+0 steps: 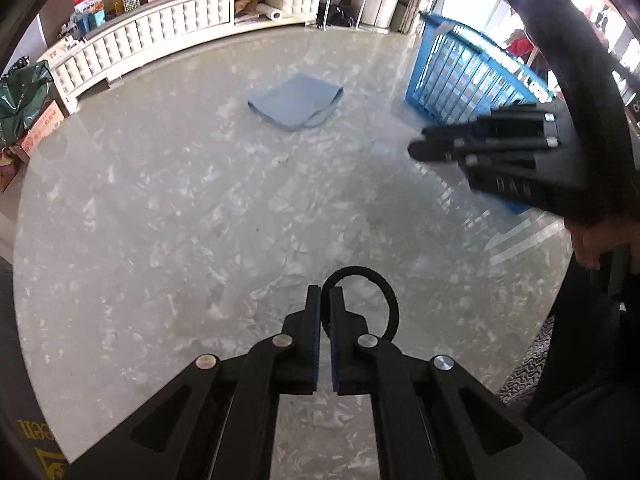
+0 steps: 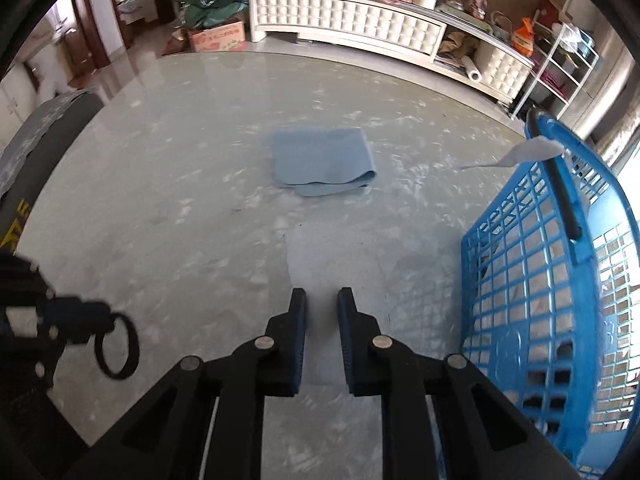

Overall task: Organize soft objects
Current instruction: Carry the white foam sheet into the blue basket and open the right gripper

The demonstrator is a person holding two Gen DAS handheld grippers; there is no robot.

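Observation:
My left gripper [image 1: 325, 294] is shut on a black hair tie [image 1: 390, 300] and holds it above the glass table; it also shows in the right wrist view [image 2: 105, 317] at the left, with the hair tie [image 2: 118, 346] hanging from it. My right gripper [image 2: 322, 298] is a little open and empty, beside the blue plastic basket [image 2: 532, 280]. In the left wrist view the right gripper [image 1: 424, 142] is in front of the basket [image 1: 460, 76]. A folded light blue cloth [image 1: 296, 100] lies flat at the table's middle, also in the right wrist view [image 2: 322, 160].
The round glass table [image 1: 160, 220] ends at a curved rim. A white tag [image 2: 528, 152] hangs on the basket's rim. A white cabinet [image 2: 344, 14] with clutter stands behind the table. A dark chair back [image 2: 36, 140] is at the left.

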